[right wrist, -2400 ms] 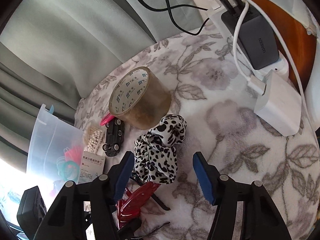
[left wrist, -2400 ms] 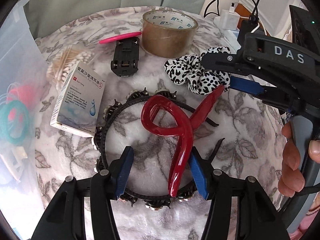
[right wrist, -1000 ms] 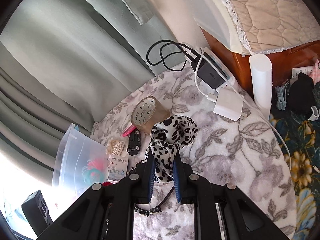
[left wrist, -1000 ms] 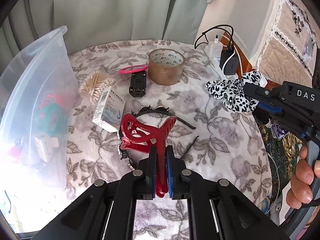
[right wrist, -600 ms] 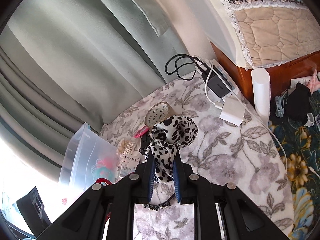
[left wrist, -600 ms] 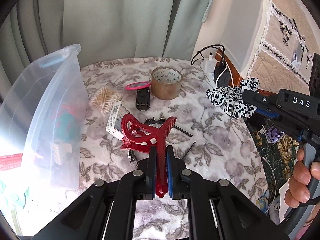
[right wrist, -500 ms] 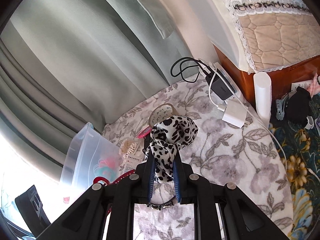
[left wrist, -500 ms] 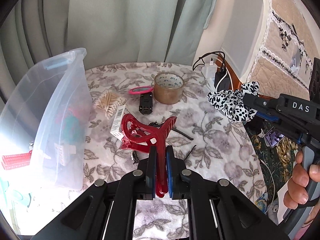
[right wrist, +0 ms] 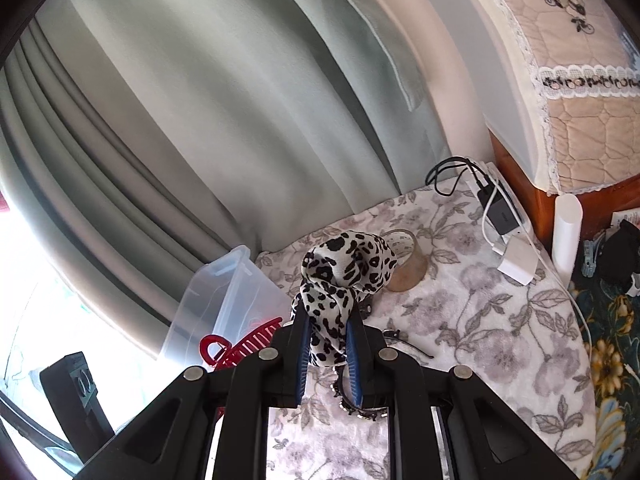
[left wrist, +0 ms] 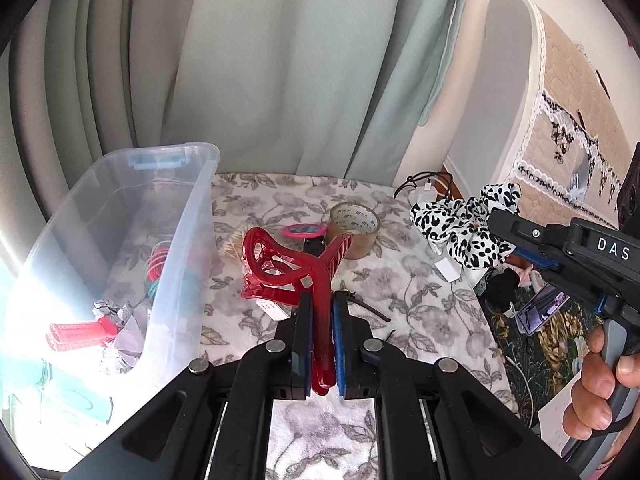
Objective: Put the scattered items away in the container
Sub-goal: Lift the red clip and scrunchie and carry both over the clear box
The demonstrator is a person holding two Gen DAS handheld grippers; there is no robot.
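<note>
My left gripper (left wrist: 320,300) is shut on a red hair claw clip (left wrist: 288,268), held well above the floral table. The clear plastic container (left wrist: 176,240) stands to its left with curlers and hair ties inside. My right gripper (right wrist: 327,320) is shut on a black-and-white spotted scrunchie (right wrist: 348,268), also lifted off the table. In the left wrist view that scrunchie (left wrist: 460,224) hangs at the right from the right gripper (left wrist: 504,236). The red clip (right wrist: 236,346) and the container (right wrist: 224,292) show at the lower left of the right wrist view.
On the table lie a brown tape roll (left wrist: 354,226), a pink mirror (left wrist: 304,232), cotton swabs (left wrist: 232,242), a black studded headband (right wrist: 360,404) and a thin black clip (left wrist: 366,306). Chargers and cables (right wrist: 504,216) sit at the far right edge. Curtains hang behind.
Both grippers closed on their items, the left on the red clip and the right on the scrunchie, and rose with them. The table now looks smaller and the container stands nearer the left gripper.
</note>
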